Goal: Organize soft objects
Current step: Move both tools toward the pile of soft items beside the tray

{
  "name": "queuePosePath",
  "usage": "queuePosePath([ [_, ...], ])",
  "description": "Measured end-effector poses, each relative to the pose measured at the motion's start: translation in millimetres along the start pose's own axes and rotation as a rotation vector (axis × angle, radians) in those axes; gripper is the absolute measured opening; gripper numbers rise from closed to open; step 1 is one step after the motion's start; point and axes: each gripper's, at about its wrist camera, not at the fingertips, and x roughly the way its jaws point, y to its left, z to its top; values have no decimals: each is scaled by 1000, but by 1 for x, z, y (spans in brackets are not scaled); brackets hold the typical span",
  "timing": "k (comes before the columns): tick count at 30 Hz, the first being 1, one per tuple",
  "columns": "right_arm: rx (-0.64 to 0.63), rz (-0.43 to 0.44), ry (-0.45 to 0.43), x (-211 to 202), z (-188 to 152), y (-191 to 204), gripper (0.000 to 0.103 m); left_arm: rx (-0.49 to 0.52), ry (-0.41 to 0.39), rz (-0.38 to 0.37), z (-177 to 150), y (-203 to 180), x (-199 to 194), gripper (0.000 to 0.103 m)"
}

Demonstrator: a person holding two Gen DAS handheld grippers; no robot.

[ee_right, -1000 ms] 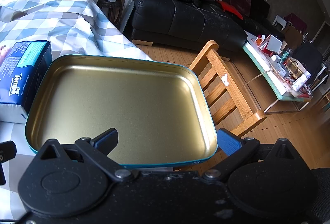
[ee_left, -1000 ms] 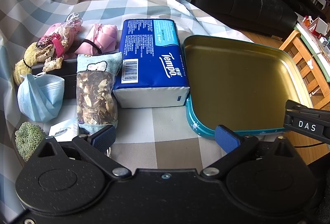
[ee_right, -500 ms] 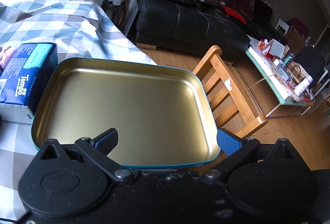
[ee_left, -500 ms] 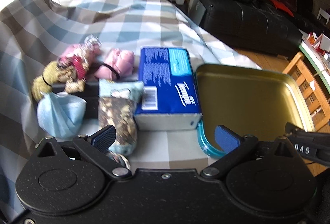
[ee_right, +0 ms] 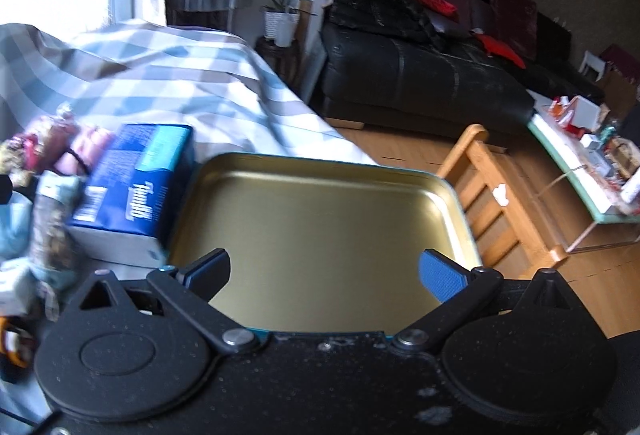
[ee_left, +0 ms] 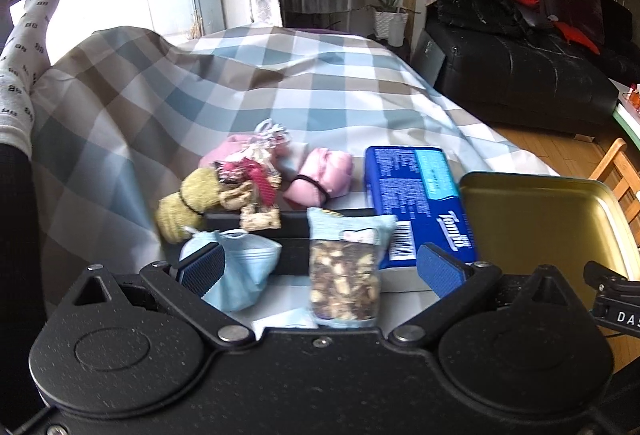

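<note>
Soft objects lie on a checked tablecloth (ee_left: 280, 83): a blue Tempo tissue pack (ee_left: 416, 195), a clear bag of dried pieces (ee_left: 344, 271), a blue face mask (ee_left: 244, 271), a pink cloth bundle (ee_left: 320, 175), a yellow-green plush (ee_left: 188, 203) and a pink ribboned bundle (ee_left: 256, 155). An empty gold tin tray (ee_right: 320, 235) sits right of the tissue pack (ee_right: 136, 183). My left gripper (ee_left: 320, 271) is open above the bag and mask. My right gripper (ee_right: 324, 275) is open over the tray's near edge.
A black flat box (ee_left: 292, 227) lies under the soft items. A wooden chair (ee_right: 500, 191) stands right of the tray. A black sofa (ee_right: 420, 75) and a cluttered glass table (ee_right: 592, 171) are beyond. A socked foot (ee_left: 20, 47) shows far left.
Both grippers have risen and tilted up, so the objects sit lower and smaller in view. The right view has swung left, showing the soft items. Both stay open.
</note>
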Motion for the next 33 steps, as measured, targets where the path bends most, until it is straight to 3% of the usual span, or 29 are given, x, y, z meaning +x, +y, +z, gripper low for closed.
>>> queuePosePath([
  [9, 11, 191, -29, -17, 2, 50, 94, 65, 30, 4, 34, 37, -1, 99],
  [16, -21, 336, -37, -28, 6, 88, 94, 4, 83, -59, 34, 57, 0, 99],
  [21, -64, 389, -9, -23, 1, 114, 94, -29, 121, -27, 18, 63, 8, 99],
  [26, -125, 453, 36, -20, -15, 145, 94, -77, 178, -69, 18, 71, 22, 99],
  [33, -194, 497, 59, -17, -34, 192, 91, -94, 184, -71, 14, 73, 25, 99],
])
